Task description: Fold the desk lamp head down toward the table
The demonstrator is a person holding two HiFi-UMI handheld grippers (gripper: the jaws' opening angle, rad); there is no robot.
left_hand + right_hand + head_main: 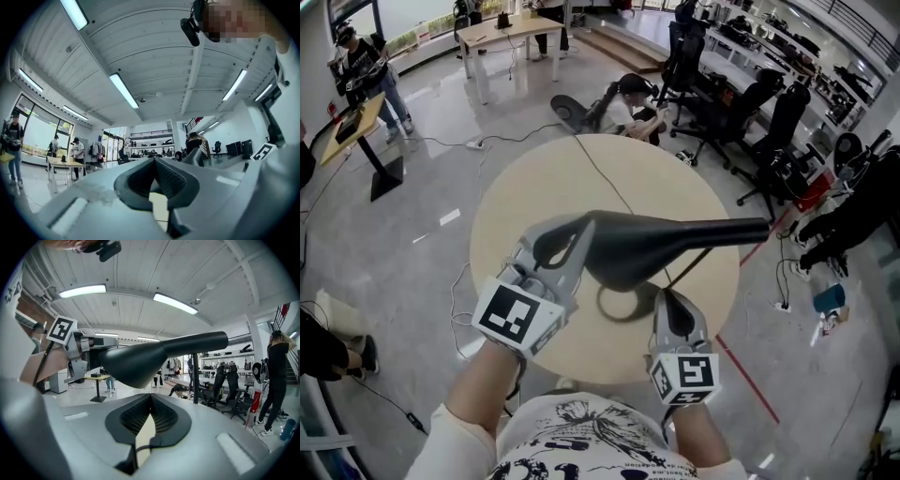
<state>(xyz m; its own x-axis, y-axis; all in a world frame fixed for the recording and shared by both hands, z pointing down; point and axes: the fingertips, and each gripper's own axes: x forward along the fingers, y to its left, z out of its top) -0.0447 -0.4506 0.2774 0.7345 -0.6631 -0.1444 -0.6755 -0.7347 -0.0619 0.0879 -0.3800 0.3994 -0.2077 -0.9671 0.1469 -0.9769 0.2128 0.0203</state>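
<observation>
Left gripper pinched closed on nothing, parked at left end of lamp head | right gripper same deal, empty, tucked under it | guess: lining up to push it down

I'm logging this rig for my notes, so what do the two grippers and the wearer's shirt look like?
Both the left gripper and right gripper are grey with dark ribbed pads, each carrying a cube with black-and-white square markers. The shirt is white with a black print.

The black lamp head is seen long and tapered, stretched out level. It is poised above the round table.
</observation>
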